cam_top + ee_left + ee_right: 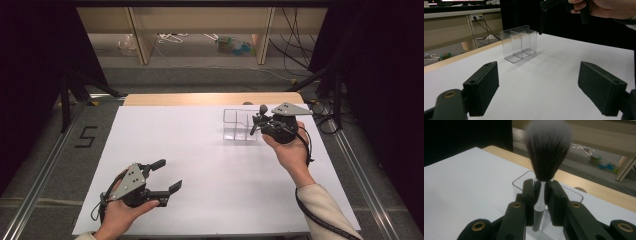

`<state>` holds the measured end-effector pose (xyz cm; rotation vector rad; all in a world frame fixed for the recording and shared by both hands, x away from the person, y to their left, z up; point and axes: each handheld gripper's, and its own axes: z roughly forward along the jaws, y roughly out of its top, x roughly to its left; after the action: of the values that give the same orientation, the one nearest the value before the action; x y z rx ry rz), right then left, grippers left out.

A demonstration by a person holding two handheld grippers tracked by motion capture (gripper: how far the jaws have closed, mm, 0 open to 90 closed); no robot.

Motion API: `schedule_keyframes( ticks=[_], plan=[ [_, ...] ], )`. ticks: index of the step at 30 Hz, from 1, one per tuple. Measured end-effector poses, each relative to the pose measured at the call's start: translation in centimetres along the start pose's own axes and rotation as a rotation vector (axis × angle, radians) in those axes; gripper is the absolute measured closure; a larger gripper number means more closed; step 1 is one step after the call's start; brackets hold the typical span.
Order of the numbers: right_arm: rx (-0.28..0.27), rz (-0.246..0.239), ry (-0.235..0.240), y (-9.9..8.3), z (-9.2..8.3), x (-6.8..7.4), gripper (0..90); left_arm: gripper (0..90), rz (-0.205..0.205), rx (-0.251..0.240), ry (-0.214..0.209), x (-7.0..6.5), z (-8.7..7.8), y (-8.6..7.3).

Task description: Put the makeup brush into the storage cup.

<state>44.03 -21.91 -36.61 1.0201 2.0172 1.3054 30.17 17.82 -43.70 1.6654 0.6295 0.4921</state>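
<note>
A white table stands in a dim room, with dark curtains at both sides and wooden shelving and loose cables on the floor beyond its far edge.

At the left of the high view, the person's left hand rests near the table's front edge and holds the left claw. Its jaws stand wide apart with nothing between them. In the left gripper view its two black pads frame bare table, and the organiser sits well ahead of them.

Toward the right, near the far edge, stands a clear plastic organiser with open-topped compartments, all of which look empty.

Farther right, the right hand holds the right claw just above the organiser's right end. Its jaws are closed on a makeup brush, gripped on the handle just below the bristles. The brush stands upright, dark bristles with pale tips pointing up, and the handle hangs down over a compartment.

The step in hand appears to be placing the brush into the organiser. The handle's lower end seems to be at or just inside the rim; how deep it sits cannot be told. The next move likely calls for lowering straight down, keeping the handle clear of the dividers, then opening the jaws.
</note>
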Motion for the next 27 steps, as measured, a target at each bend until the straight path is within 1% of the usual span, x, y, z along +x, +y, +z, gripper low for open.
schedule_keyframes(
  ticks=[2,8,9,10,11,12,16,19,27],
  plan=[
    [-0.001,0.001,0.0,0.01,0.03,-0.03,77.7,16.9,-0.011,-0.002,0.0,-0.05,0.02,-0.02],
    [0.007,0.0,-0.002,0.1,0.07,-0.14,77.7,16.9,-0.012,-0.002,0.001,-0.05,0.02,-0.03],
    [0.016,0.013,0.002,0.12,0.06,-0.06,77.7,17.0,-0.012,-0.002,0.001,-0.05,0.02,-0.03],
    [0.008,0.001,-0.003,0.14,0.09,-0.14,77.7,16.9,-0.011,-0.002,0.001,-0.04,0.01,-0.03],
    [0.006,0.002,-0.003,0.17,0.11,-0.14,77.7,16.9,-0.004,-0.002,0.001,0.0,0.0,-0.01],
    [0.006,0.003,-0.003,0.2,0.11,-0.13,77.7,16.9,-0.013,-0.002,0.001,-0.04,0.02,-0.03],
    [-0.003,0.002,-0.004,0.24,0.18,-0.15,77.7,16.9,0.001,-0.001,-0.002,0.02,0.03,-0.02],
    [0.005,0.0,-0.004,0.32,0.18,-0.2,77.7,16.9,0.0,-0.001,-0.001,0.01,0.04,-0.03],
    [0.005,-0.004,-0.004,0.42,0.26,-0.25,77.7,16.9,-0.001,-0.008,-0.007,0.02,0.14,-0.08]
  ],
)
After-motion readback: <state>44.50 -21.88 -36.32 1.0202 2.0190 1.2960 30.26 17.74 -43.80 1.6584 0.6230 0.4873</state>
